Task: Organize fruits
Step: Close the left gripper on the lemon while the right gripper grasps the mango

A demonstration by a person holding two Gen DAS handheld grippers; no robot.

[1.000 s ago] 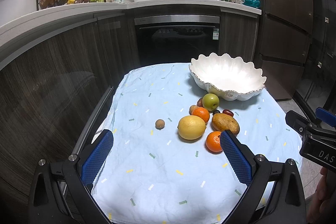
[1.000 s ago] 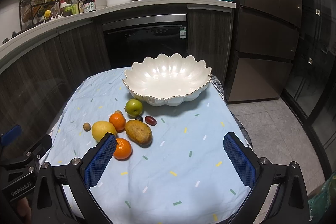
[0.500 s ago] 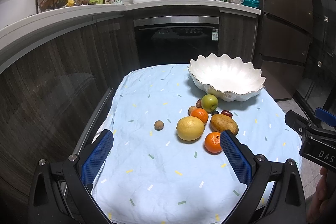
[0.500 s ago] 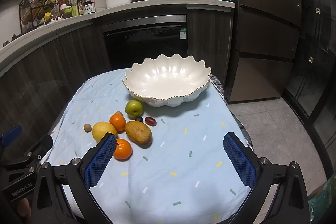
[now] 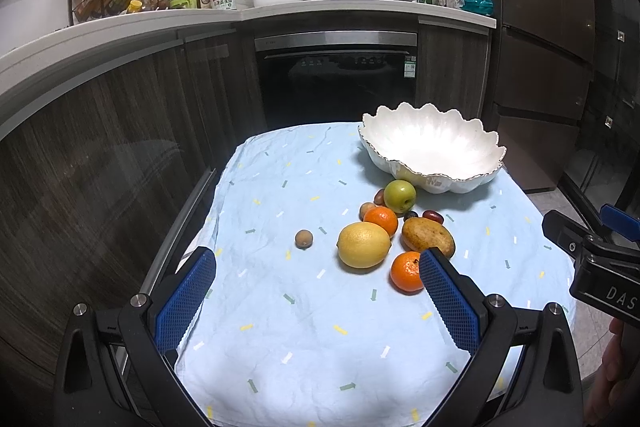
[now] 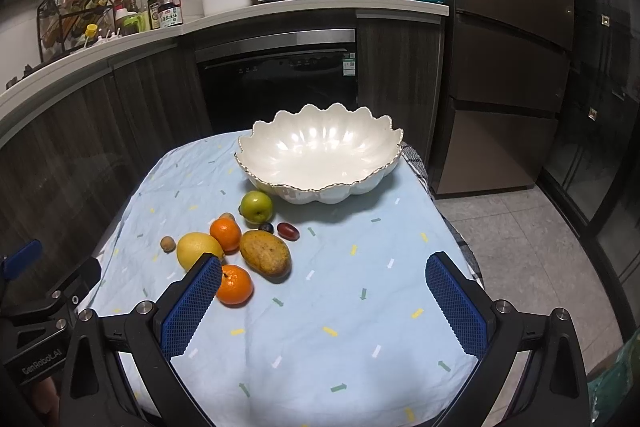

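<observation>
Left tool: the left tool (image 5: 316, 301) hangs above the near part of the surface (image 5: 304, 339) with its jaws spread wide and nothing between them.
Right tool: the right tool (image 6: 322, 301) is likewise spread wide and empty, above bare cloth.
Fruit: all of it lies loose on the cloth, none in the bowl (image 6: 320, 157). Ahead of the left tool and toward its right finger sit the lemon (image 5: 363, 245), a near tangerine (image 5: 405, 271), the mango (image 5: 428, 237), a far tangerine (image 5: 381, 220) and the green apple (image 5: 399, 196); a small brown longan (image 5: 304, 239) lies apart, ahead and left.
Small pieces: a red date (image 6: 288, 231) and a dark plum-like fruit (image 6: 266, 227) sit just beyond the mango; another small piece is half hidden behind the far tangerine.
Bowl: far ahead of both tools, empty, past the apple.
Risk, crowding: the fruits touch or nearly touch, so a finger going down for one would likely shove its neighbour and set round ones rolling across the cloth.
Risk, grip: the lemon and tangerines are smooth and round; an off-centre squeeze could squirt them out, and a hard one could bruise the mango.
Risk, tools: both tools face the same cluster and could collide.
Risk, bowl: dropping fruit from height could chip the scalloped rim.
Change: against the earlier frames the cluster sits slightly farther up in the left view and closer to the right tool's left finger; both tools remain open, no fruit has moved.
</observation>
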